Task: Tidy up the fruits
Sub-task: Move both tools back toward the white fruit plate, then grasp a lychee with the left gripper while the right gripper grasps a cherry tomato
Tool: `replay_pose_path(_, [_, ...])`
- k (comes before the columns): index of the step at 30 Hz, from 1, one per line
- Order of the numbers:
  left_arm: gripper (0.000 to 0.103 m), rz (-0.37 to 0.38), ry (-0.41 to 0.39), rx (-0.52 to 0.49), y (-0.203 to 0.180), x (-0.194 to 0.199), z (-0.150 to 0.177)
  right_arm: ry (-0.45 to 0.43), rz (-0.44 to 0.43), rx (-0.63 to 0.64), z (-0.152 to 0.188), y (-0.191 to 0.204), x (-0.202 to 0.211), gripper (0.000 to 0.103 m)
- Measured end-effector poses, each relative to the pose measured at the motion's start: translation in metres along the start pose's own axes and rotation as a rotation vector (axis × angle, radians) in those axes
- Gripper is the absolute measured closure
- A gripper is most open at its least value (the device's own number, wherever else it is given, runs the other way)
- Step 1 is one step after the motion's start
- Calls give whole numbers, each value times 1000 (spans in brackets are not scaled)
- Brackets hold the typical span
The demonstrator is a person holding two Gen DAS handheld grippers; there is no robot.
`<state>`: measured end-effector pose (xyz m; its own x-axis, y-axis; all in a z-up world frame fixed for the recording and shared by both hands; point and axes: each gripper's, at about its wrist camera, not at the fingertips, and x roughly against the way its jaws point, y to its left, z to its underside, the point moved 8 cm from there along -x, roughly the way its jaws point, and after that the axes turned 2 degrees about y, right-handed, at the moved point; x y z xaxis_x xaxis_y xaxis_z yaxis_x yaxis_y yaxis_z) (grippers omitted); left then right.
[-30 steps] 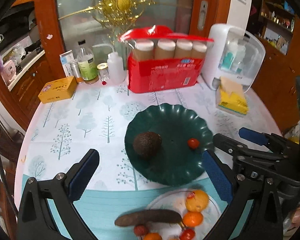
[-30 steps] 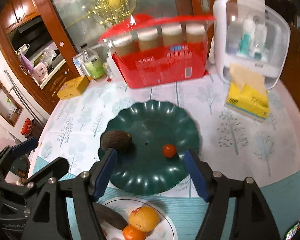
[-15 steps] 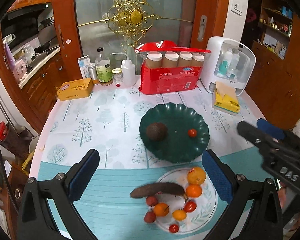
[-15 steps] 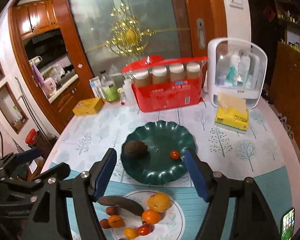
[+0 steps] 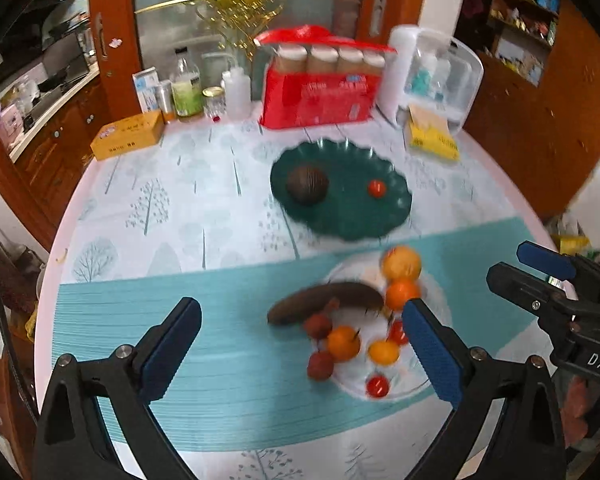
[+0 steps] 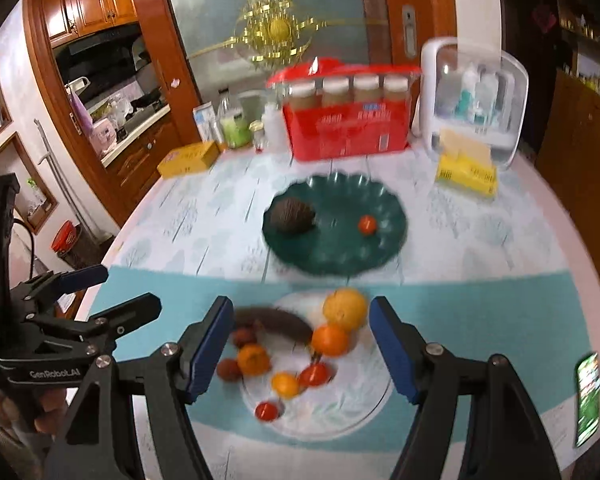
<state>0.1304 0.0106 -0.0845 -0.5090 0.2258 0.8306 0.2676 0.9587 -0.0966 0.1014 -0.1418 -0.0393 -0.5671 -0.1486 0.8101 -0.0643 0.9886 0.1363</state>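
A dark green scalloped plate (image 5: 364, 220) (image 6: 340, 252) holds a brown avocado (image 5: 307, 184) (image 6: 292, 215) and a small red tomato (image 5: 377, 187) (image 6: 367, 224). In front of it a white plate (image 5: 416, 384) (image 6: 340, 412) holds a dark banana (image 5: 324, 305) (image 6: 276, 322), oranges (image 5: 401, 264) (image 6: 345, 308), lychees and small tomatoes. My left gripper (image 5: 300, 354) is open and empty, above the table left of the white plate. My right gripper (image 6: 300, 350) is open and empty, above the white plate.
At the back stand a red pack of jars (image 5: 320, 92), a white dispenser box (image 5: 436, 76), yellow tissues (image 5: 432, 140), bottles (image 5: 186, 88) and a yellow box (image 5: 126, 140). A phone (image 6: 588, 396) lies at the right table edge.
Both grippers have drawn back from the green plate and the white fruit plate has come fully into view. Both stay open and empty.
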Motion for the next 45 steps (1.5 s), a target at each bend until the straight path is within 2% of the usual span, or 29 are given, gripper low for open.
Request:
replay_pose_path(3, [6,15,37,-30,-1,-17,22,53,16,2,31,2,-16,32])
replay_pose_path(8, [19,61,116,-40,0,-54,55,139,38,45,82,14,-45,32])
replay_pose_path(13, [22,81,188,-54,-3,-82,76,169,19,67,115,24,-66,33])
replay_pose_path(15, [27,92,204,-52,-4,-91,81,181,4,69,123,27,-73,36])
replay_pose_path(17, [33,99,224,-49,-4,-99,85,197,-11,71,132,30,-82,45])
replay_pose_path(27, [43,134,261,-54,-15,-125,89,222,-4,54,146,30,-110,56])
replay_pose_path(32, [64,143,281,-41,-18,-135,91,216,-18,59,148,34,-115,58])
replay_pose_path(33, [64,142,274,-37,-17,-135,90,218,-19,62,148,35,-116,59])
replay_pose_path(35, [73,147,274,-30,-17,-136,90,227,-25,71,150,38,-119,67])
replay_pose_path(37, [77,152,270,-21,-17,-136,90,219,-16,85,150,38,-120,71])
replay_pose_path(38, [77,153,268,-17,-16,-137,90,216,-17,90,150,39,-120,75])
replay_pose_path(45, [77,145,269,-18,-16,-132,93,221,-51,72,147,39,-122,76])
